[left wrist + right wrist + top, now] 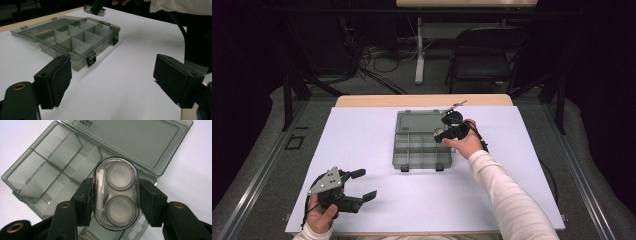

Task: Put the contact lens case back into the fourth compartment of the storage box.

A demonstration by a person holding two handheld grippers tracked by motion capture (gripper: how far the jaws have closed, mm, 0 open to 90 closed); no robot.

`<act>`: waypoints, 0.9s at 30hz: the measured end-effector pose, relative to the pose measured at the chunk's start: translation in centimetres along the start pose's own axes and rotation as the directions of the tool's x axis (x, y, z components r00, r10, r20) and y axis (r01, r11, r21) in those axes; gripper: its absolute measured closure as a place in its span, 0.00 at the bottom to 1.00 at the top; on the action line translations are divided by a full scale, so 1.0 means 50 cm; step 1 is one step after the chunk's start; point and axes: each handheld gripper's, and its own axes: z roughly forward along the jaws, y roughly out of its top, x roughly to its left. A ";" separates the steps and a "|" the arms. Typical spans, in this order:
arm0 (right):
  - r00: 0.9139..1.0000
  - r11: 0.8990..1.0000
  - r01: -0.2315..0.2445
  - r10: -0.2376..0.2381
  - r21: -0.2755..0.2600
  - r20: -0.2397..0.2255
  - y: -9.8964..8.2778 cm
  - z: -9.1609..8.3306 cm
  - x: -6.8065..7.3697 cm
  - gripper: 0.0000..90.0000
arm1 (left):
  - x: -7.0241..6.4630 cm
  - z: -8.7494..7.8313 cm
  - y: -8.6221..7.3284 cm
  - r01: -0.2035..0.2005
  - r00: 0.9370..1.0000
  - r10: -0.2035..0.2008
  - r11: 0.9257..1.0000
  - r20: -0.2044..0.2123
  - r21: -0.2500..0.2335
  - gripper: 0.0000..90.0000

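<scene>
1. White counter (362, 145), high view: we see the organiser box (421, 145) lying open at centre, the right gripper (443, 131) over its right edge, and the left gripper (362, 185) resting near the front with jaws spread wide and empty.
2. Left gripper view: the box compartments look empty.
3. Right gripper view: the jaws clamp a clear oval case (115, 192) by its long sides above the box. We judge it light, rigid and slick, so that flat-side hold suits it.

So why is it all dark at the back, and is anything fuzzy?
High view: light falls on the white table, the room behind stays dark. Left gripper view: the organizer box looks sharp, the near pads soft. Right gripper view: the clear oval case shows faint glare on its rim.
</scene>
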 end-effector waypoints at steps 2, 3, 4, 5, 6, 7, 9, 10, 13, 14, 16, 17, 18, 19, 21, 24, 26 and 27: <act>1.000 1.000 0.000 0.000 -0.006 0.000 0.000 0.006 0.000 0.54 | 0.000 0.000 0.000 0.000 1.000 0.000 1.000 0.003 0.000 0.17; 1.000 1.000 0.000 0.000 0.000 0.004 0.001 0.009 0.000 0.54 | 0.000 0.000 0.000 0.000 1.000 0.000 1.000 0.000 0.000 0.17; 1.000 1.000 -0.002 0.002 0.005 0.005 0.001 0.010 0.000 0.54 | 0.000 0.000 0.000 0.000 1.000 0.000 1.000 0.000 -0.001 0.17; 1.000 1.000 0.000 0.000 -0.001 0.003 0.001 0.014 -0.001 0.54 | 0.000 0.000 0.000 0.000 1.000 0.000 1.000 0.000 -0.001 0.17; 1.000 1.000 0.002 -0.002 0.000 0.006 0.001 0.016 -0.002 0.54 | 0.000 0.000 0.000 0.001 1.000 -0.001 1.000 0.001 -0.001 0.17; 1.000 1.000 -0.001 0.001 0.005 0.010 0.001 0.018 -0.002 0.54 | 0.000 0.000 0.000 0.001 1.000 -0.001 1.000 0.000 -0.001 0.17; 1.000 1.000 -0.001 0.001 -0.004 0.015 0.001 0.023 -0.003 0.54 | 0.000 0.000 0.000 0.000 1.000 0.000 1.000 0.001 -0.001 0.17; 1.000 1.000 0.001 -0.002 0.008 0.017 0.001 0.023 -0.005 0.54 | 0.000 0.000 0.000 0.001 1.000 -0.001 1.000 0.001 -0.001 0.17; 1.000 1.000 -0.005 0.005 0.004 0.014 0.001 0.030 -0.007 0.54 | 0.000 0.000 0.000 0.001 1.000 -0.001 1.000 0.001 -0.001 0.17; 1.000 1.000 -0.005 0.006 -0.007 0.011 0.001 0.033 -0.009 0.54 | 0.000 0.000 0.000 0.001 1.000 -0.001 1.000 0.002 -0.001 0.17; 1.000 1.000 -0.003 0.003 0.001 0.007 0.001 0.035 -0.010 0.54 | 0.000 0.000 0.000 0.002 1.000 -0.002 1.000 0.002 -0.001 0.17; 1.000 1.000 -0.002 0.002 -0.003 0.002 0.001 0.037 -0.011 0.54 | -0.001 0.000 0.000 0.003 1.000 -0.003 1.000 0.002 -0.002 0.17; 1.000 1.000 0.000 0.000 -0.006 -0.002 0.001 0.039 -0.012 0.54 | 0.000 0.001 0.000 0.004 1.000 -0.004 1.000 0.007 -0.006 0.17; 1.000 1.000 -0.004 0.004 -0.017 -0.006 0.001 0.042 -0.012 0.54 | 0.000 0.000 0.000 0.001 1.000 -0.001 1.000 0.002 -0.001 0.17; 1.000 1.000 -0.004 0.004 -0.003 -0.004 0.002 0.044 -0.012 0.54 | 0.000 -0.001 0.000 0.001 1.000 -0.001 1.000 0.002 -0.001 0.17; 1.000 1.000 -0.004 0.004 -0.016 -0.004 0.000 0.050 -0.014 0.54 | 0.000 -0.001 0.000 0.000 1.000 0.000 1.000 0.002 -0.002 0.17; 1.000 1.000 -0.006 0.006 -0.008 -0.007 0.001 0.051 -0.015 0.54 | -0.001 -0.001 0.000 0.003 1.000 -0.003 1.000 0.003 -0.003 0.17; 1.000 1.000 -0.007 0.007 -0.012 -0.007 0.000 0.052 -0.016 0.54 | -0.001 -0.001 0.000 0.003 1.000 -0.003 1.000 0.003 -0.003 0.17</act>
